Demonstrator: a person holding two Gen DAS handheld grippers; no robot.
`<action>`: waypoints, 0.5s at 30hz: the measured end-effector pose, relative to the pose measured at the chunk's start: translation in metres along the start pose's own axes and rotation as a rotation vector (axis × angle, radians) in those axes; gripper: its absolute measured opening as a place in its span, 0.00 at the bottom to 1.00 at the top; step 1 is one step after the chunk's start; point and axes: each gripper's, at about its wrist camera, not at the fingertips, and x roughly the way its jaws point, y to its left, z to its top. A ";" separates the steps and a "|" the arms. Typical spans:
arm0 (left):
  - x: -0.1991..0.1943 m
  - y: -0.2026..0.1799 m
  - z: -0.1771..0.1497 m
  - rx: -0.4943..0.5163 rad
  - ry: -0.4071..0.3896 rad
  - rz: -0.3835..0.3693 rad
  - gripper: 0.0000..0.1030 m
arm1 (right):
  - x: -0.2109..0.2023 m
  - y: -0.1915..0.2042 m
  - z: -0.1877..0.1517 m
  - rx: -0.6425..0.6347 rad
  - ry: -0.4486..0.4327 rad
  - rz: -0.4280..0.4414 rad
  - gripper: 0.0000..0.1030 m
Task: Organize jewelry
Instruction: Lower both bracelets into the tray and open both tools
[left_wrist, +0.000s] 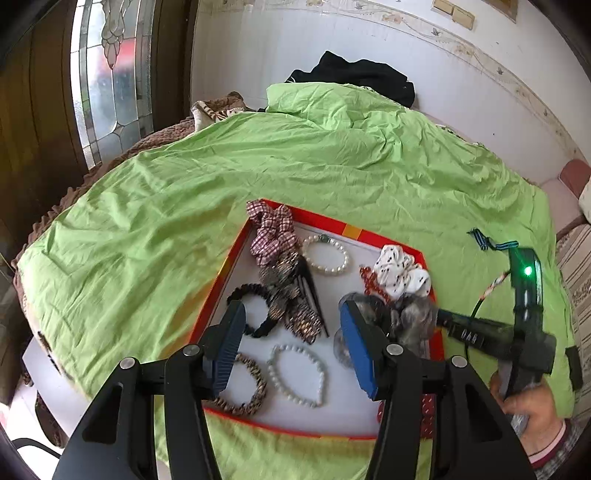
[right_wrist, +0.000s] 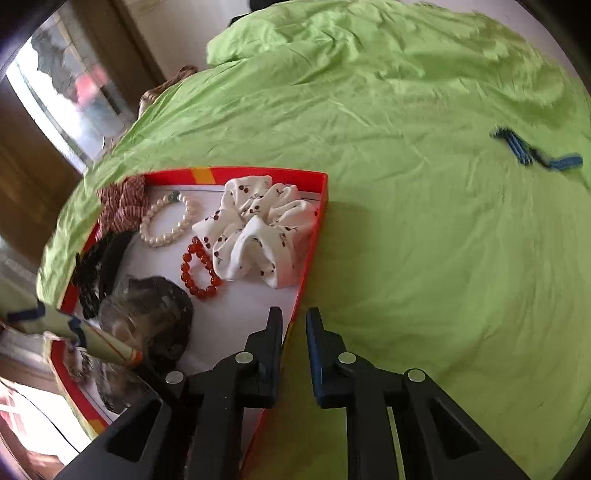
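Left gripper (left_wrist: 291, 347) fingers half-spread, empty, above red tray (left_wrist: 221, 284) holding gathered jewelry; right gripper (right_wrist: 294, 350) fingers nearly closed, seemingly empty, over tray's edge.

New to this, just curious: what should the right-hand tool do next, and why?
Probably the right fingers should open and reach for the blue striped hair piece: it lies alone on the green sheet, outside the red tray holding the rest.

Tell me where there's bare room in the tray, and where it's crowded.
In the red tray, bare white floor lies below the red bead bracelet and cherry scrunchie, toward the right gripper. The left half, round the black hair tie, is crowded.
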 end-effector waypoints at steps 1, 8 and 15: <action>-0.001 0.000 -0.002 0.007 -0.003 0.007 0.51 | -0.001 0.000 -0.001 0.004 -0.003 -0.010 0.11; 0.002 -0.006 -0.014 0.012 0.012 -0.002 0.51 | -0.015 -0.025 -0.006 0.085 -0.034 -0.139 0.09; -0.007 -0.024 -0.026 0.043 -0.001 -0.017 0.51 | -0.032 -0.058 -0.016 0.155 -0.052 -0.188 0.10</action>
